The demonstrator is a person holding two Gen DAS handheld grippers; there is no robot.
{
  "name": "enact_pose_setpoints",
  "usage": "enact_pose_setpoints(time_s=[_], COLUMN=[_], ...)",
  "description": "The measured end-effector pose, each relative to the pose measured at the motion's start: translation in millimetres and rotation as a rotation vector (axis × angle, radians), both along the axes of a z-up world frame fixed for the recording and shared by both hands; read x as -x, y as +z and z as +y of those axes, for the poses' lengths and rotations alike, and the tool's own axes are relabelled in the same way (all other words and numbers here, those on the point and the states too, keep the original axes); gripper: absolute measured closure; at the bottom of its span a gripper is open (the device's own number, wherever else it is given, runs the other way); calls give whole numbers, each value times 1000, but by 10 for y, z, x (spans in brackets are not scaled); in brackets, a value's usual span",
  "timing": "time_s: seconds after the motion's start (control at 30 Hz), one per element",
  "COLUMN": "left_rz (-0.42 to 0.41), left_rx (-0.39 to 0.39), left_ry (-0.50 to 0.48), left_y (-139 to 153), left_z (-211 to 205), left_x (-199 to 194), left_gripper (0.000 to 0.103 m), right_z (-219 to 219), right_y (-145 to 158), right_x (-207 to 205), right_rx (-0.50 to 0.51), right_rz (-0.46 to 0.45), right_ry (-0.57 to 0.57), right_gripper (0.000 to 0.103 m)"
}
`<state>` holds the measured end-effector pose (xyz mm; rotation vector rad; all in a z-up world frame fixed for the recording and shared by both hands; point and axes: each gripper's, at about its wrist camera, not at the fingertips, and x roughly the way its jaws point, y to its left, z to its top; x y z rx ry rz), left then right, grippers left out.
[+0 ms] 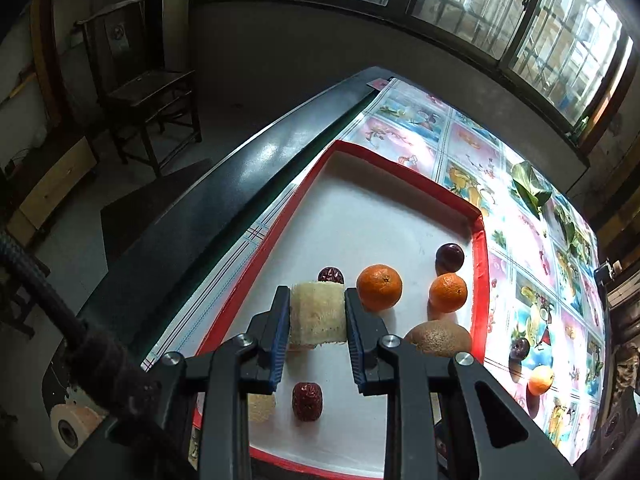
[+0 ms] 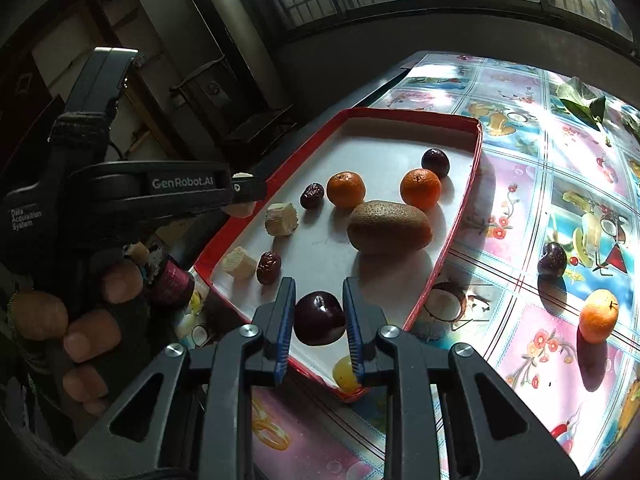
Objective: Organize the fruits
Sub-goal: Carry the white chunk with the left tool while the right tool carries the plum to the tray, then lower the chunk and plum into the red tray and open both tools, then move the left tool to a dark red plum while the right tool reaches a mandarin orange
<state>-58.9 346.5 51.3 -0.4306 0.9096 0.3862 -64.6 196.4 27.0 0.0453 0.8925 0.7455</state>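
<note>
1 red-rimmed tray (image 1: 479,240), patterned tablecloth (image 1: 532,292)

- Three oranges (image 2: 346,189)
- Three dark plums (image 2: 435,162)
- Three pale cut chunks (image 2: 281,219)
- Two red dates (image 2: 269,267)
- One kiwi (image 2: 389,226)
- One red-rimmed tray (image 2: 416,115)

We hold both grippers angled down: left gripper (image 1: 317,312) clamped on a pale chunk (image 1: 316,316), right gripper (image 2: 319,316) pinching a dark plum (image 2: 319,318); left hand's fingers (image 2: 92,334) curled round its handle.
</note>
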Motion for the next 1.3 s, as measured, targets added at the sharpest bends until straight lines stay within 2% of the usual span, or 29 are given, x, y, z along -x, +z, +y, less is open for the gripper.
enact_pose_setpoints(time_s=[0.47,0.73,1.03,1.1,1.17,1.3], left_rz=[106,162,155,142,122,96], left_rx=[25,24,-6,-17,-28,-52], left_ry=[-26,-35,-47,-47,-46,-46], left_y=[-288,-501,-440,-380,-302,-165], left_z=[179,188,156,122,90,31], left_x=[-687,-783,-775,-738,-694,-580], left_gripper=[78,78,77,76,75,72], right_z=[350,480,535,489,423,319], right_y=[-305,-394,-398,-375,-332,-231], right_x=[-133,-127,-164,-176,-197,-188], right_rx=[41,83,86,70,53,21], right_rz=[62,47,49,55,51,40], right_ry=[62,79,91,92,87,77], right_gripper=[77,77,75,73,66,65])
